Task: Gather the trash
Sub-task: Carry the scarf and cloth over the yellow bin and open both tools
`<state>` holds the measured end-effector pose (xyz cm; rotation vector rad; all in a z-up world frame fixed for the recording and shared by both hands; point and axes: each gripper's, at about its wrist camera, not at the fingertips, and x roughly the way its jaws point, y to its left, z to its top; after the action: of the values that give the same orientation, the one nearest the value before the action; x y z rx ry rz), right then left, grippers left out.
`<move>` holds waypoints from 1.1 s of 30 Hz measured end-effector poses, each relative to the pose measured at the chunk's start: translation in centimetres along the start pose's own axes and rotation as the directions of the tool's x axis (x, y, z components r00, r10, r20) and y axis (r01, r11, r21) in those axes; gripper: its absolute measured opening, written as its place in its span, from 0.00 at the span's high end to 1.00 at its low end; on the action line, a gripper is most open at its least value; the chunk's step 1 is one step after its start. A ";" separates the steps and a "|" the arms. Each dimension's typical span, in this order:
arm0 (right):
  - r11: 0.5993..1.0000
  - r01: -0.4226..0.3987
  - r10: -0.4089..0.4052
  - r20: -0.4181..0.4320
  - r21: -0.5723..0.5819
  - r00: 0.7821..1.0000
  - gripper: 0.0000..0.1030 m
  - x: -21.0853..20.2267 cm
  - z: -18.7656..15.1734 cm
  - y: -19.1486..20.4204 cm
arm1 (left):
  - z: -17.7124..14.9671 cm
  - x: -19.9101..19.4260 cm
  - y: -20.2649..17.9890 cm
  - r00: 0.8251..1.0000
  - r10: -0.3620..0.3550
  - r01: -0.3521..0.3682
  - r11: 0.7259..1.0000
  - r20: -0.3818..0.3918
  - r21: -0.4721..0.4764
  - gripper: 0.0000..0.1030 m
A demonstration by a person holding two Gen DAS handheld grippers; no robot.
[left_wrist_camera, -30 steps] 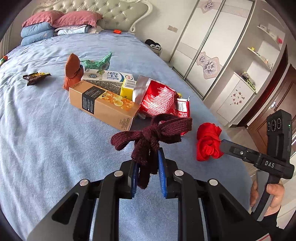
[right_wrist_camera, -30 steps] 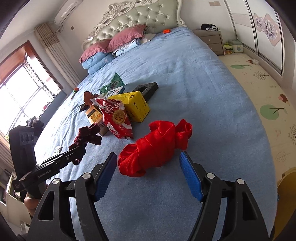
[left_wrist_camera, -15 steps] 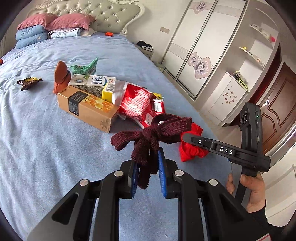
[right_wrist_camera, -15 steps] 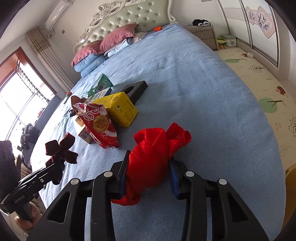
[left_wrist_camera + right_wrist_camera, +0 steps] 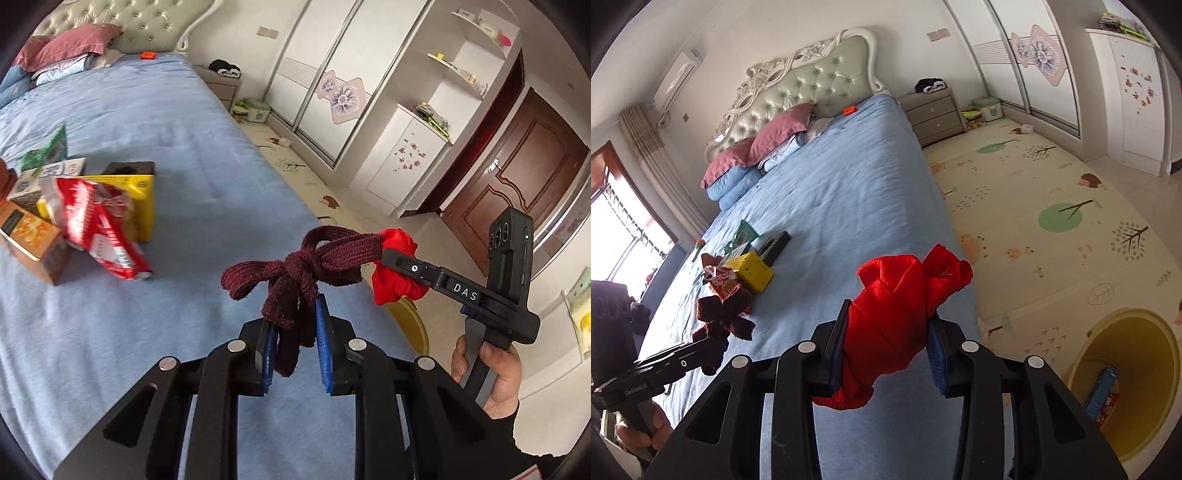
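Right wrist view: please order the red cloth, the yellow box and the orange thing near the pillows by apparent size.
1. red cloth, though it is nearest the camera
2. yellow box
3. orange thing

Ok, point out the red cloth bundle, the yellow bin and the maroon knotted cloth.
red cloth bundle (image 5: 886, 332), right wrist view, on its folded middle.
yellow bin (image 5: 1137, 369), right wrist view, on its inner wall.
maroon knotted cloth (image 5: 299, 266), left wrist view, on the knot.

Maroon knitted rag (image 5: 314, 266), bright red cloth (image 5: 897, 314), plain blue bedsheet (image 5: 842, 192) (yellow bin (image 5: 1137, 373) beside).
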<state>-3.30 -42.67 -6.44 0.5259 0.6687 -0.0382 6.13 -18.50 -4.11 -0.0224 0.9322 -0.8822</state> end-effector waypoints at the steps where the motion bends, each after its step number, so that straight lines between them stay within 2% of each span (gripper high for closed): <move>1: 1.000 0.012 -0.013 0.007 0.011 1.000 0.65 -0.6 0.0 -1.1 | 0.1 0.9 -1.0 1.000 -0.013 0.013 1.000 -0.014 0.011 0.81; 7: 0.991 0.091 -0.095 0.034 0.099 0.995 0.65 -4.0 -0.4 -8.3 | 1.0 7.2 -6.6 0.992 -0.065 0.072 0.996 -0.106 0.060 0.81; 12: 0.973 0.159 -0.166 0.025 0.168 0.986 0.65 -6.1 -1.7 -14.1 | 1.1 12.9 -11.5 0.974 -0.105 0.129 0.985 -0.200 0.111 0.81; 18: 0.945 0.236 -0.240 -0.009 0.225 0.971 0.65 -8.3 -3.6 -19.8 | 0.5 19.3 -17.4 0.935 -0.138 0.198 0.967 -0.326 0.159 0.81; 22: 0.928 0.275 -0.276 -0.030 0.252 0.961 0.64 -9.3 -4.9 -22.8 | -0.1 23.5 -20.7 0.907 -0.125 0.215 0.958 -0.402 0.188 0.81; 29: 0.900 0.321 -0.312 -0.079 0.293 0.947 0.64 -9.7 -6.8 -27.0 | -1.1 29.5 -24.2 0.854 -0.068 0.222 0.944 -0.516 0.242 0.81; 33: 0.892 0.334 -0.316 -0.109 0.304 0.943 0.64 -9.1 -7.3 -28.5 | -1.5 32.0 -25.7 0.842 -0.046 0.227 0.934 -0.537 0.277 0.81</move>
<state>-20.40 -65.18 -18.67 0.7229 0.8070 -0.4564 -2.58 -56.38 -17.37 0.4716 1.2888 -1.2052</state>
